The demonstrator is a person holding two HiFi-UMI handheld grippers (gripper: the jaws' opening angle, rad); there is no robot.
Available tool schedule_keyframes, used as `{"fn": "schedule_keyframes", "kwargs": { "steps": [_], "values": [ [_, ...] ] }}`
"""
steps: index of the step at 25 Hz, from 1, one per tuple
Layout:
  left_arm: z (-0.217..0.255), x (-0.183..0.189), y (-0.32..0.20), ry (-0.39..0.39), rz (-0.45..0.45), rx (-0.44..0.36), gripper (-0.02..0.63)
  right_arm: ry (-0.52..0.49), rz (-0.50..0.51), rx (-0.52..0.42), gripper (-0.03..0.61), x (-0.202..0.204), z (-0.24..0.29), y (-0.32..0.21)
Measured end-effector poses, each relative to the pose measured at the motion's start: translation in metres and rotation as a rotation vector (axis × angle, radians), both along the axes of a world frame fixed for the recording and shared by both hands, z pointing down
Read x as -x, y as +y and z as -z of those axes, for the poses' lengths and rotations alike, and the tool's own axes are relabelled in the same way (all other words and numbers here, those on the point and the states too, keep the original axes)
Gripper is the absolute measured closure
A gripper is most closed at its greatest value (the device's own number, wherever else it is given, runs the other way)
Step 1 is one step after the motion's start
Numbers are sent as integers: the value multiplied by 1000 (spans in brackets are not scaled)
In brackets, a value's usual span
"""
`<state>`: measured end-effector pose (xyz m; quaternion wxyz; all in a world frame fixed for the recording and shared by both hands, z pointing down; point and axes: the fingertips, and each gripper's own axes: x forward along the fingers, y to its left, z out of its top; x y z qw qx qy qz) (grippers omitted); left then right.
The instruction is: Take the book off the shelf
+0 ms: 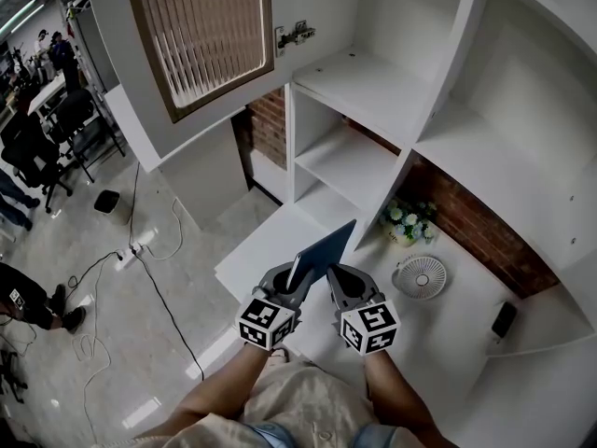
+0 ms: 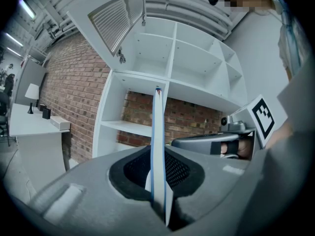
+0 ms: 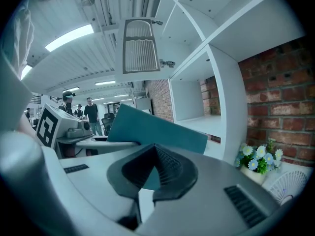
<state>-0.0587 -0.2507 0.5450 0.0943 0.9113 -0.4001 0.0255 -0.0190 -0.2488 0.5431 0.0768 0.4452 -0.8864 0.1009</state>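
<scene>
**Book [image 1: 324, 253] clamped in the left jaws, in front of the shelves**

At the far left, cables [image 1: 140, 250] are seen trailing over the pale floor [image 1: 93, 278], with office chairs [image 1: 37, 147] beyond them. Further right, a slatted cabinet door [image 1: 201, 35] is swung open from the white shelf unit [image 1: 373, 82].

The left gripper [image 1: 297, 292] is held low in the middle of the head view. Its jaws are clamped on the lower edge of the thin blue-green book. In the left gripper view the book is seen edge-on, standing upright between the two pads. In the head view it slants up and to the right from the jaws, above the white worktop [image 1: 261, 250] and in front of the lower open compartments. Whether its far corner touches the upright of the shelf unit cannot be told.

The right gripper [image 1: 338, 283] is held just beside the left one, on the right of the book. Its jaws are brought together at the tips and nothing is clamped between them; the book's cover is seen past them, up and to the left.

Further right on the worktop, a small pot of flowers [image 1: 406, 220] is set near a round white fan [image 1: 420, 275]. Behind them a brick wall [image 1: 485, 236] is exposed.
</scene>
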Motion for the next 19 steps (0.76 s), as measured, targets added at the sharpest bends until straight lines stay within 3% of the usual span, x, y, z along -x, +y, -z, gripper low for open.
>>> {"fn": "schedule_keyframes", "kwargs": {
  "steps": [19],
  "values": [
    [0,-2,-8,5,7,2,566,-5,-5,0,565,-2,-1,-10]
  ]
}}
